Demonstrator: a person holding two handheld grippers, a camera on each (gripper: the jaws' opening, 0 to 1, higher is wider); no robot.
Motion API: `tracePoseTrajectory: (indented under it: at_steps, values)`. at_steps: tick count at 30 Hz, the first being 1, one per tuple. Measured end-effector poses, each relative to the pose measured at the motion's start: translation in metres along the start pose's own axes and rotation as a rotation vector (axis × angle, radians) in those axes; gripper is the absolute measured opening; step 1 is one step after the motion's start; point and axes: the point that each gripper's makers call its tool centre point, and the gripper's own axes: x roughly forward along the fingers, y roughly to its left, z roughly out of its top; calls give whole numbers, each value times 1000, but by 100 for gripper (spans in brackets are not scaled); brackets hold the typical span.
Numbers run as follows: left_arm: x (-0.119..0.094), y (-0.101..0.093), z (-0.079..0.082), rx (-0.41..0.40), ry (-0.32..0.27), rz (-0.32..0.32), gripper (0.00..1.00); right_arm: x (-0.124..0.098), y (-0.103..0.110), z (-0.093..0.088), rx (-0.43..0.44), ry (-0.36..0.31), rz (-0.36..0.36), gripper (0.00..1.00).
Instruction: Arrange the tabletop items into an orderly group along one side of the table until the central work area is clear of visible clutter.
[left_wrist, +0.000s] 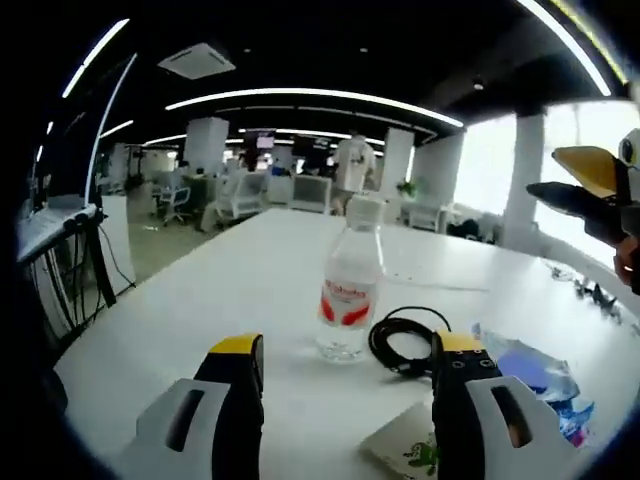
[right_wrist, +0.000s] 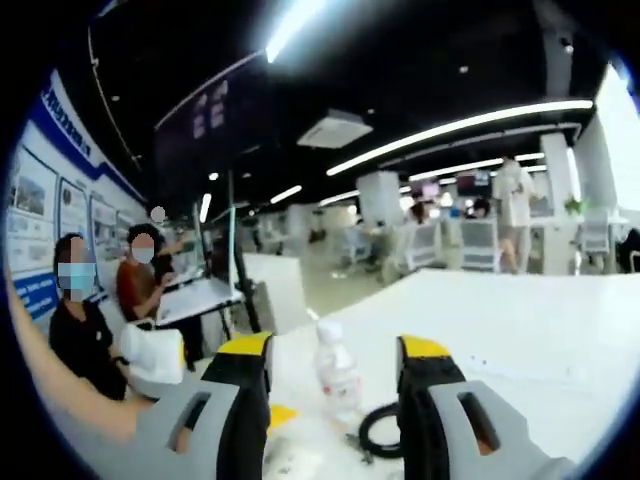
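Note:
A clear water bottle (left_wrist: 352, 285) with a white cap and red label stands upright on the white table (left_wrist: 200, 300), just beyond my left gripper (left_wrist: 347, 345), which is open and empty. A coiled black cable (left_wrist: 404, 343) lies right of the bottle. Further right is a crumpled blue and clear wrapper (left_wrist: 535, 375), and a card with green print (left_wrist: 408, 447) lies by my right-hand jaw. The right gripper (left_wrist: 585, 190) hangs in the air at the right edge. In the right gripper view, my right gripper (right_wrist: 335, 348) is open above the bottle (right_wrist: 337, 375) and cable (right_wrist: 378, 430).
The table's left edge (left_wrist: 110, 330) drops to the floor beside a stand with black cables (left_wrist: 75, 250). Small dark items (left_wrist: 595, 293) lie at the far right. Two people (right_wrist: 110, 300) are at a desk on the left, and another person (left_wrist: 354, 165) stands far behind.

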Motion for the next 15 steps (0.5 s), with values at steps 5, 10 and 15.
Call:
tracePoseTrajectory:
  at_steps: [5,10,15]
  values:
    - [-20,-26,11,11,5,1,65,-41,-4,9,31,-3,-13,47]
    - [-34,-50,21,41,-11,10,66,-65,-12,11,66,2,20,47]
    - [-36,-54,22,53,-4,48,66,-75,-27,13,60,4,48,47]
